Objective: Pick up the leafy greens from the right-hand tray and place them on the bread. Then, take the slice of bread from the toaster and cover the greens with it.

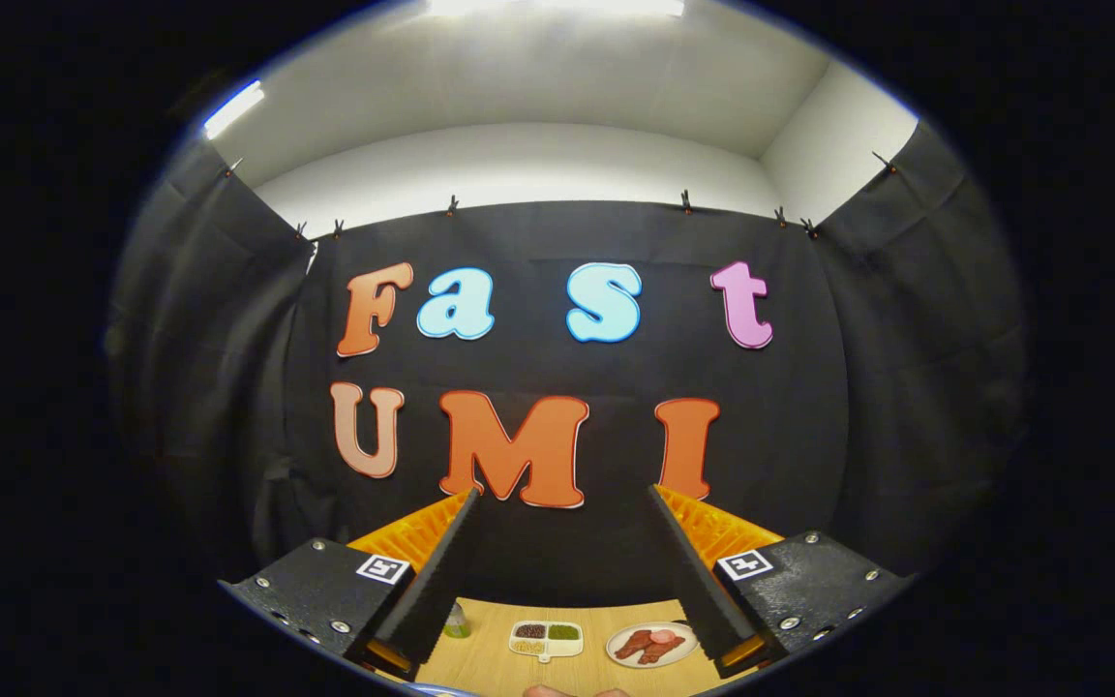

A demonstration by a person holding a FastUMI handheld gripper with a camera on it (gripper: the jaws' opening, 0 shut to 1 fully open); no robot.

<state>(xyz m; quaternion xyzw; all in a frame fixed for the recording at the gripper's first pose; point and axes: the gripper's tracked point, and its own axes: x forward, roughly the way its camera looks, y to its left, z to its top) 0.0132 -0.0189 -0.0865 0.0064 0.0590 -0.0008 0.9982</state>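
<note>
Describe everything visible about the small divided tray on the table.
The divided tray is a pale, shallow, rounded-rectangle dish with a small tab on its near edge. It has two side-by-side compartments: the left holds something dark reddish-brown, the right something green. It lies flat on the wooden table, between and beyond the gripper fingers, which are spread wide open and touch nothing. A round plate of reddish slices sits just to its right, apart from it. Finer detail is too small to tell.
</note>
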